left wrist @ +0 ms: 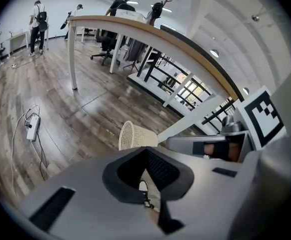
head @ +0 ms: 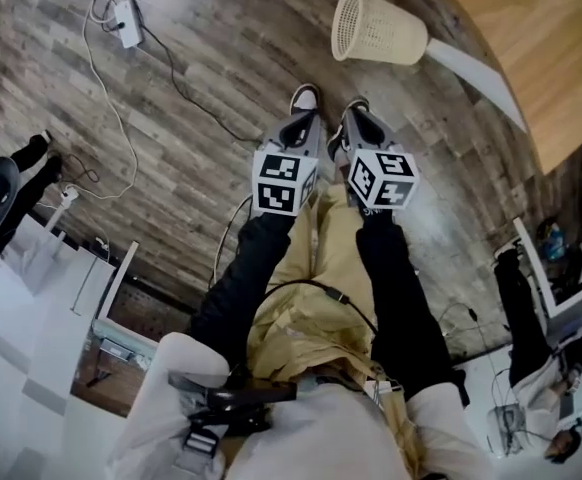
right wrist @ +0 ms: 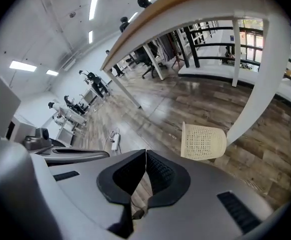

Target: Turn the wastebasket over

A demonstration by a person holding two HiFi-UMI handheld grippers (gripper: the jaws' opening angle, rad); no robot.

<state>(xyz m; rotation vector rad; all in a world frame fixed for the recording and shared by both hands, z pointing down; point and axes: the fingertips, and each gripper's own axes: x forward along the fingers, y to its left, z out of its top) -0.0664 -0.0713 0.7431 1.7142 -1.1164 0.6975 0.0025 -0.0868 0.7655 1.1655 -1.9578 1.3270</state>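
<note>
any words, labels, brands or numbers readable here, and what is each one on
No text here can be read.
Floor print, a short white marking near the wastebasket: too small to read.
Left marker cube and right marker cube: black-and-white square patterns only, no letters or numbers.
Wastebasket: no label or brand shows on it.
</note>
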